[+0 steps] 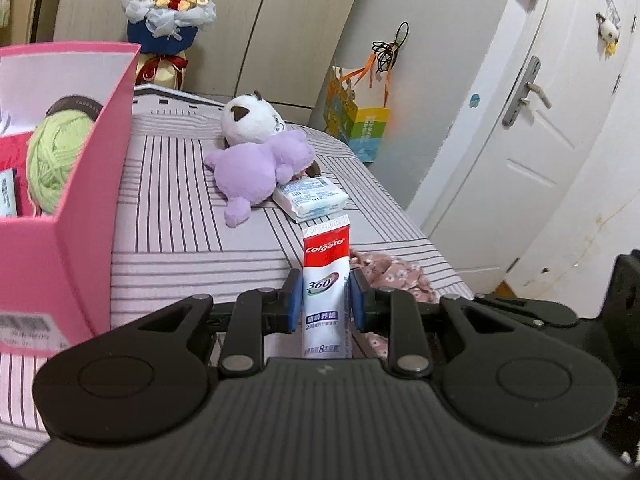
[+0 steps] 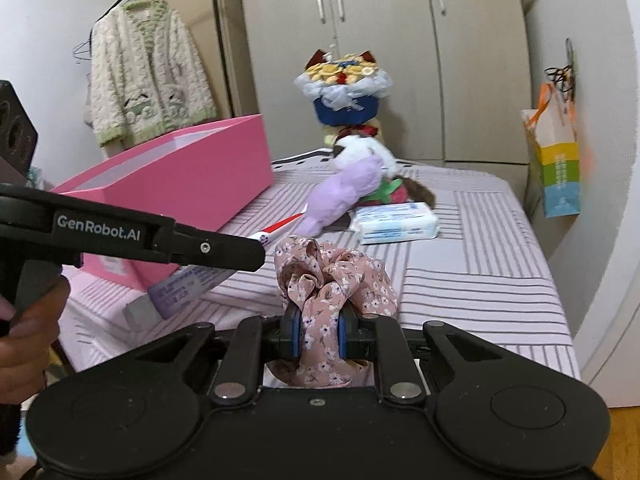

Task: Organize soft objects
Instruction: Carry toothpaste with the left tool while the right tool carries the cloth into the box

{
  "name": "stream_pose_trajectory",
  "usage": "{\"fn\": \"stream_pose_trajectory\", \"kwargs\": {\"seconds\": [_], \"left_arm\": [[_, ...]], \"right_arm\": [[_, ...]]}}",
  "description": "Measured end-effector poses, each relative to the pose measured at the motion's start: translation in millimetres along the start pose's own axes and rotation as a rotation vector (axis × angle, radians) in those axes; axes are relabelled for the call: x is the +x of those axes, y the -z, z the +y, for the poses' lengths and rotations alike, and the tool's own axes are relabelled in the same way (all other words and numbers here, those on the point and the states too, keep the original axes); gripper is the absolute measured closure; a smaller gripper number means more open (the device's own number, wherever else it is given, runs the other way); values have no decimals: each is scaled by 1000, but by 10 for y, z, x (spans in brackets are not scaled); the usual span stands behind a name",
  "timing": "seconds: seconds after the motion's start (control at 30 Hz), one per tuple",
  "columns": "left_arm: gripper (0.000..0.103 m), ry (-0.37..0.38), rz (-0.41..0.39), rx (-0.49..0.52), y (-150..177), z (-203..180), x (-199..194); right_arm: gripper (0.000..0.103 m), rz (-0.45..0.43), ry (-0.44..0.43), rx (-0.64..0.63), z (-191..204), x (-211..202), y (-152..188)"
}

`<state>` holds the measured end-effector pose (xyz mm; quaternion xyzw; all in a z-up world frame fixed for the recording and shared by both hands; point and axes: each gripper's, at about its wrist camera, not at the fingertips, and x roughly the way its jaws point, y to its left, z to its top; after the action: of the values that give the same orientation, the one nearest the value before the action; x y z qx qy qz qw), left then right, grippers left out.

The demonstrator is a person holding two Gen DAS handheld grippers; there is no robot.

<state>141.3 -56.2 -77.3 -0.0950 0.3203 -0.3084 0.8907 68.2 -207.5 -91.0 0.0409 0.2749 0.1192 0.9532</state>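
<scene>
My left gripper [image 1: 325,294] is shut on a Colgate toothpaste tube [image 1: 326,272], held over the striped bed to the right of the pink box [image 1: 80,184]; the tube also shows in the right wrist view [image 2: 276,230]. My right gripper [image 2: 319,334] is shut on a pink floral scrunchie [image 2: 332,276], which also shows in the left wrist view [image 1: 394,274]. A purple and white plush toy [image 1: 256,160] and a tissue pack [image 1: 310,198] lie further back on the bed. The plush [image 2: 352,188] and the pack [image 2: 396,222] also show in the right wrist view.
The pink box [image 2: 188,176] holds a green yarn ball [image 1: 56,156] and other items. A bouquet [image 1: 168,4] stands behind the bed. A colourful paper bag [image 2: 556,160] hangs at the right, near a white door [image 1: 532,128]. A cardigan [image 2: 148,76] hangs by the wardrobe.
</scene>
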Motion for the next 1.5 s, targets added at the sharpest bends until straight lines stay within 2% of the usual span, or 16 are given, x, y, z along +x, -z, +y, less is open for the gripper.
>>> {"fn": "stream_pose_trajectory", "kwargs": {"seconds": [0.2, 0.5, 0.8, 1.07, 1.2, 1.37, 1.5], "left_arm": [[79, 48, 16, -44, -2, 77, -224], [79, 78, -7, -61, -29, 149, -748], [79, 55, -79, -33, -264, 262, -1241], [79, -16, -125, -56, -572, 597, -1379], [79, -67, -138, -65, -714, 842, -1411], [79, -151, -141, -73, -932, 1192, -1350], [79, -256, -145, -63, -1102, 1431, -1178]], "right_arm": [[83, 50, -40, -9, 124, -100, -101], [83, 86, -121, -111, 491, -372, -437], [83, 53, -173, -169, 864, -459, -800], [83, 4, -191, -216, 1123, -191, -1181], [82, -8, -234, -227, 1294, 72, -1375], [82, -2, -283, -219, 1432, 541, -1599], [82, -1, -266, -247, 1481, 930, -1759]]}}
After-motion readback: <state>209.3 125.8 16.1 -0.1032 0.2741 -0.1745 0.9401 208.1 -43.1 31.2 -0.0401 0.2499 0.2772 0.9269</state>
